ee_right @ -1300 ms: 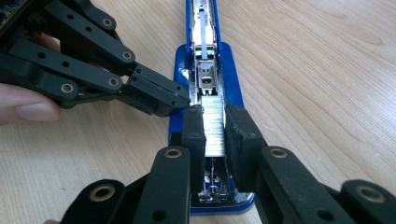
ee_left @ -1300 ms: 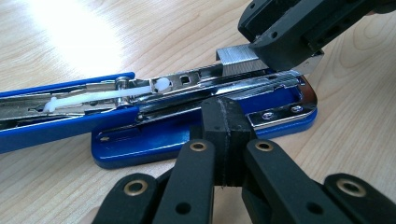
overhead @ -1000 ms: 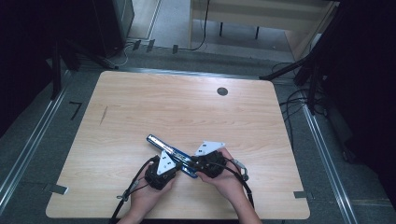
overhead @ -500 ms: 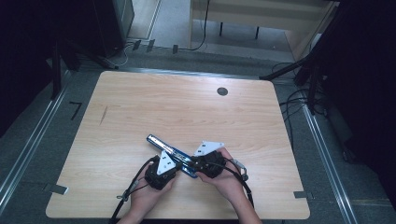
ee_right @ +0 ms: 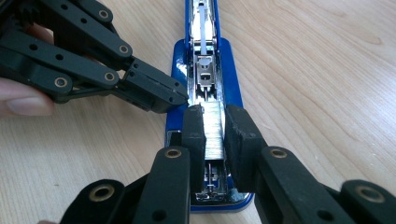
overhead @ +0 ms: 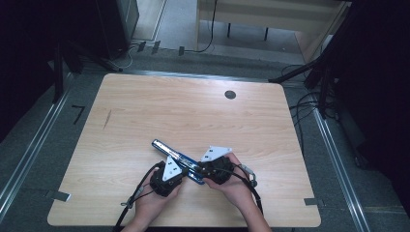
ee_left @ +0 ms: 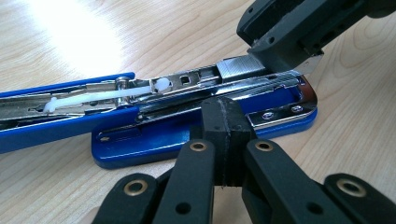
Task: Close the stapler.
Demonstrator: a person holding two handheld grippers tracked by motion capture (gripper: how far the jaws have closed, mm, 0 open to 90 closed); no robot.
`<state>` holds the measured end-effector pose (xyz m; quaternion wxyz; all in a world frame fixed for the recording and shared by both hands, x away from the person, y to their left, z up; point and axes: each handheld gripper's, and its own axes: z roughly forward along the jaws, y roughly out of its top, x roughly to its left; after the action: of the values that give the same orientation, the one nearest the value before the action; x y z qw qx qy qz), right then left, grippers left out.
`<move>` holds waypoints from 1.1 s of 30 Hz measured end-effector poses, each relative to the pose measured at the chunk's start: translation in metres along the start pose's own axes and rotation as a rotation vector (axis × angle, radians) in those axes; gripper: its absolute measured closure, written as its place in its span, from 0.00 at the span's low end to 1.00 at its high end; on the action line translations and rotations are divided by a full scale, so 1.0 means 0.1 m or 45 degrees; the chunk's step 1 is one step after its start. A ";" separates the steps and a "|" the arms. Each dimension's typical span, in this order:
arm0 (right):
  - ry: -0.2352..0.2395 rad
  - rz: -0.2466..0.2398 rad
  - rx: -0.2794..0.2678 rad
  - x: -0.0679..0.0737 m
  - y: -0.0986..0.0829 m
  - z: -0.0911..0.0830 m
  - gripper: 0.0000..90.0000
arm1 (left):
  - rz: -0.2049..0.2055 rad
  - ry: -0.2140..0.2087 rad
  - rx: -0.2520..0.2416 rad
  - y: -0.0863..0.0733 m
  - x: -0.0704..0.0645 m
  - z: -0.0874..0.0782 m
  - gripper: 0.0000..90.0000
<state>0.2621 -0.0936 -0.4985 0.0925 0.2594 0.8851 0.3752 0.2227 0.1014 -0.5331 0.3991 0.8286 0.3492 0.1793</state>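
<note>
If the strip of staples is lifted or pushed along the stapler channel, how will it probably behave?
The strip of staples looks like thin glued metal wires, so it is probably light and may snap if bent. The right tongs squeeze its flat sides; they seem smooth, so it might slip. Seated in the open blue stapler, it should slide straight, not roll.

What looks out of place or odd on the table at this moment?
Nothing looks damaged or spilled. The blue stapler lies swung fully open, by design. The right gripper holds a strip of staples over its channel; the left gripper, jaws together, presses against the stapler's side.
</note>
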 end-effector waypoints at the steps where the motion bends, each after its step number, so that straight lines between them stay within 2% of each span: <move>1: 0.001 0.000 -0.006 0.00 0.00 0.00 0.91 | 0.000 0.000 0.000 0.00 0.00 0.00 1.00; 10: 0.004 0.028 -0.025 -0.01 0.01 -0.02 0.88 | 0.001 0.001 0.000 0.00 0.00 0.00 1.00; 18: -0.001 0.046 -0.003 -0.03 -0.01 0.03 0.86 | -0.001 0.000 -0.002 0.00 0.00 0.00 1.00; 22: 0.020 0.114 -0.011 -0.06 -0.04 0.04 0.86 | -0.001 -0.001 -0.001 0.00 0.00 0.00 1.00; 24: 0.031 0.127 -0.012 -0.07 -0.04 0.04 0.87 | -0.001 -0.001 -0.001 0.00 0.00 0.00 1.00; 27: 0.026 0.130 -0.007 -0.06 -0.03 0.04 0.89 | -0.002 -0.001 -0.001 0.00 0.00 0.00 1.00; 33: 0.004 0.082 -0.026 -0.03 -0.02 0.02 0.89 | -0.002 -0.002 -0.001 0.00 0.00 0.00 1.00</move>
<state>0.2642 -0.0948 -0.5021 0.0816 0.2860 0.8727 0.3873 0.2229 0.1015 -0.5331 0.3997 0.8283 0.3497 0.1786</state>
